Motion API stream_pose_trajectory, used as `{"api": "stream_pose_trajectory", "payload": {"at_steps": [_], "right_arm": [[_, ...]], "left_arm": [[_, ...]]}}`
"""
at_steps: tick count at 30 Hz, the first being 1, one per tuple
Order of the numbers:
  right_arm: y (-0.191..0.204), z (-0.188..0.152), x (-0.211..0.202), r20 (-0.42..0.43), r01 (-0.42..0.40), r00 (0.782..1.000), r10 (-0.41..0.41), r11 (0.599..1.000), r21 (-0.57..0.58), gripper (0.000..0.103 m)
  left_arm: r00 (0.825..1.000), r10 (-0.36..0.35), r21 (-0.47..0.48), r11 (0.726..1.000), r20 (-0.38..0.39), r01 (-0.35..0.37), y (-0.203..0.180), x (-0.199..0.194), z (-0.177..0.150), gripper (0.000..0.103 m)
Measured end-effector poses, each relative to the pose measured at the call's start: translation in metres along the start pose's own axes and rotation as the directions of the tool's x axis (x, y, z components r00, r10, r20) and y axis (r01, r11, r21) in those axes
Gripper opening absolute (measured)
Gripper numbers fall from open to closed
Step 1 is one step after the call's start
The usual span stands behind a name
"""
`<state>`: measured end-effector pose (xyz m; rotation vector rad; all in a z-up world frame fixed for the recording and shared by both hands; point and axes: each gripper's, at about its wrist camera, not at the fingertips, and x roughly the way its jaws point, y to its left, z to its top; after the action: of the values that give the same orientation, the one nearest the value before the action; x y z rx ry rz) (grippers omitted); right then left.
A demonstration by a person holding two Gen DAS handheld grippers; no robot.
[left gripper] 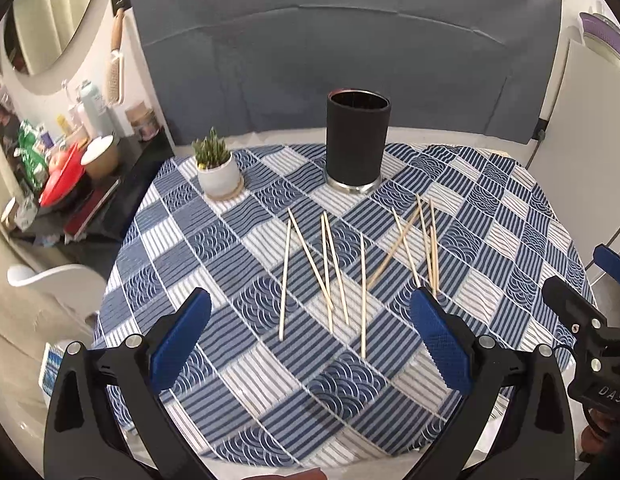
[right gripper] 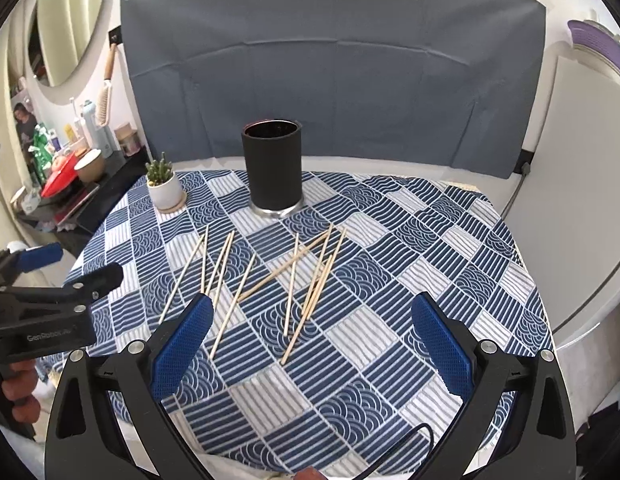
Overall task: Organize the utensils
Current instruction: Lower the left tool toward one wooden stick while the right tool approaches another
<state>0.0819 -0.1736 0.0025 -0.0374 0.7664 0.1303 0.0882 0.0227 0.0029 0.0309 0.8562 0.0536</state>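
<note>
Both grippers wide-jawed above scattered chopsticks

Left gripper (left gripper: 310, 316) and right gripper (right gripper: 311, 320), blue textured pads, hold nothing; thin wooden chopsticks (left gripper: 325, 268) lie loose on the checked-cloth counter (left gripper: 270, 380), with the black cylindrical holder (left gripper: 357, 140) upright behind.

Ten-odd thin wooden chopsticks (left gripper: 325, 268) lie flat, loosely scattered mid-tablecloth (left gripper: 509, 216), some crossing. Left cluster fans roughly lengthwise; right cluster has one lying diagonally across. Black cylindrical holder (left gripper: 357, 144), metal base, stands upright near the far edge, apart from them.
</note>
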Motion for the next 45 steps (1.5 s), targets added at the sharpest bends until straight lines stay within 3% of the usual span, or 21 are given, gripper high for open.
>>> {"api": "stream_pose_trajectory", "payload": {"at_steps": [7,14,20,31,38,42,45], "right_arm": [[-0.009,0.02,0.038,-0.09,-0.017,0.996,0.022,0.999,0.05,0.096],[-0.031,0.022,0.087,-0.223,0.058,0.975,-0.021,0.985,0.164,0.095],[-0.034,0.031,0.124,-0.255,0.141,0.961,-0.104,0.981,0.132,0.095],[-0.052,0.055,0.219,-0.33,0.242,0.92,-0.211,0.969,0.054,0.095],[-0.061,0.066,0.277,-0.389,0.234,0.899,-0.203,0.972,0.034,0.095],[-0.06,0.07,0.303,-0.412,0.233,0.885,-0.214,0.972,-0.005,0.095],[-0.061,0.068,0.314,-0.429,0.25,0.873,-0.232,0.968,-0.014,0.095]], "left_arm": [[0.999,-0.004,0.001,1.0,-0.051,0.004,0.008,0.025,0.023,0.097],[0.99,-0.018,-0.002,1.0,-0.142,0.018,0.019,0.056,0.032,0.097],[0.972,-0.04,-0.006,0.999,-0.233,0.039,0.026,0.096,0.035,0.097],[0.945,0.013,0.003,1.0,-0.325,-0.013,0.047,0.158,0.037,0.097],[0.923,0.046,0.019,0.999,-0.382,-0.041,0.053,0.196,0.028,0.097],[0.92,0.061,0.027,0.998,-0.387,-0.055,0.052,0.216,0.024,0.097],[0.904,0.059,0.048,0.998,-0.423,-0.043,0.05,0.235,0.02,0.097]]}}
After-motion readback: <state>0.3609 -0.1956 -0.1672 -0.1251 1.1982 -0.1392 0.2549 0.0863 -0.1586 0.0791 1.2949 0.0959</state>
